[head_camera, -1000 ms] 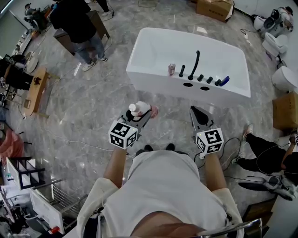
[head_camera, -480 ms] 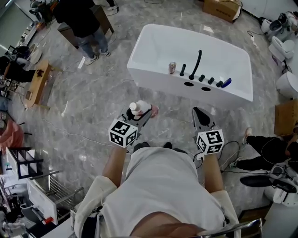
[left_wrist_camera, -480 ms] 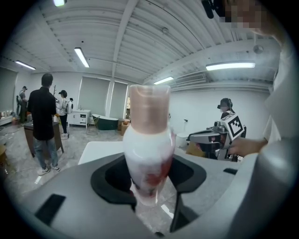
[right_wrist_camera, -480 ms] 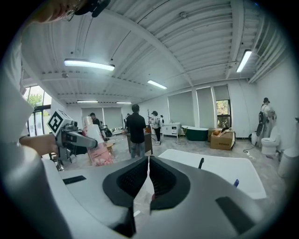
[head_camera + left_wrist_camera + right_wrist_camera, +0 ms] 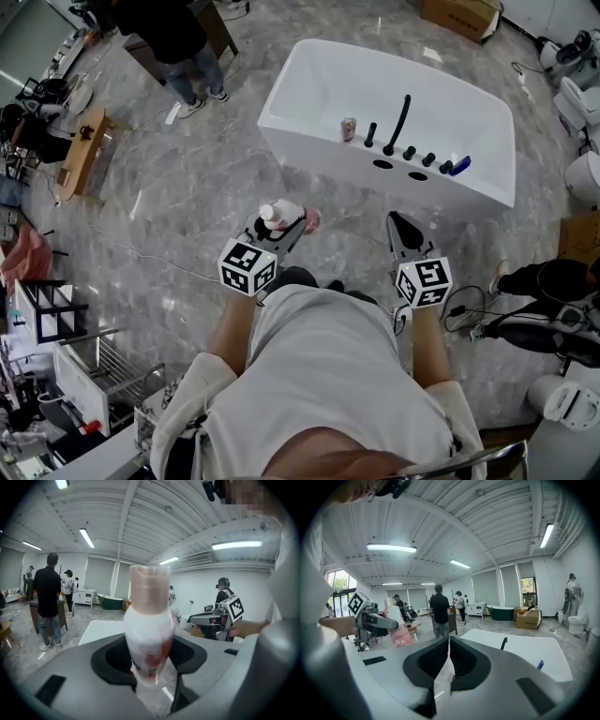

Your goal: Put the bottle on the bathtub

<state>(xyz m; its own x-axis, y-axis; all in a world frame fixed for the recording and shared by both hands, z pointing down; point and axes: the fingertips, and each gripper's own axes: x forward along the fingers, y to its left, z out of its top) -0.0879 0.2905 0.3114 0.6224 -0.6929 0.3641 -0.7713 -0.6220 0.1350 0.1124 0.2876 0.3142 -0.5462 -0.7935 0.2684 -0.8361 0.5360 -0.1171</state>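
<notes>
A white bottle (image 5: 280,216) with a pale cap and pink label stands upright in my left gripper (image 5: 284,225), whose jaws are shut on its body; the left gripper view shows the bottle (image 5: 149,629) filling the middle between the jaws. My right gripper (image 5: 401,228) is shut with nothing in it, level with the left one; its view shows the bottle (image 5: 396,626) at the left. The white bathtub (image 5: 328,89) lies ahead on the floor, with a black faucet (image 5: 402,122) and black knobs on its near rim.
On the tub's near rim sit a small pink can (image 5: 348,128) and a blue item (image 5: 458,165). A person (image 5: 178,33) stands at the upper left by a wooden table (image 5: 80,155). Toilets (image 5: 579,103), a cardboard box (image 5: 459,16) and floor cables (image 5: 525,328) are at the right.
The bathtub has drifted slightly up and right in the head view as the person steps. Both grippers keep their places, the bottle still held.
</notes>
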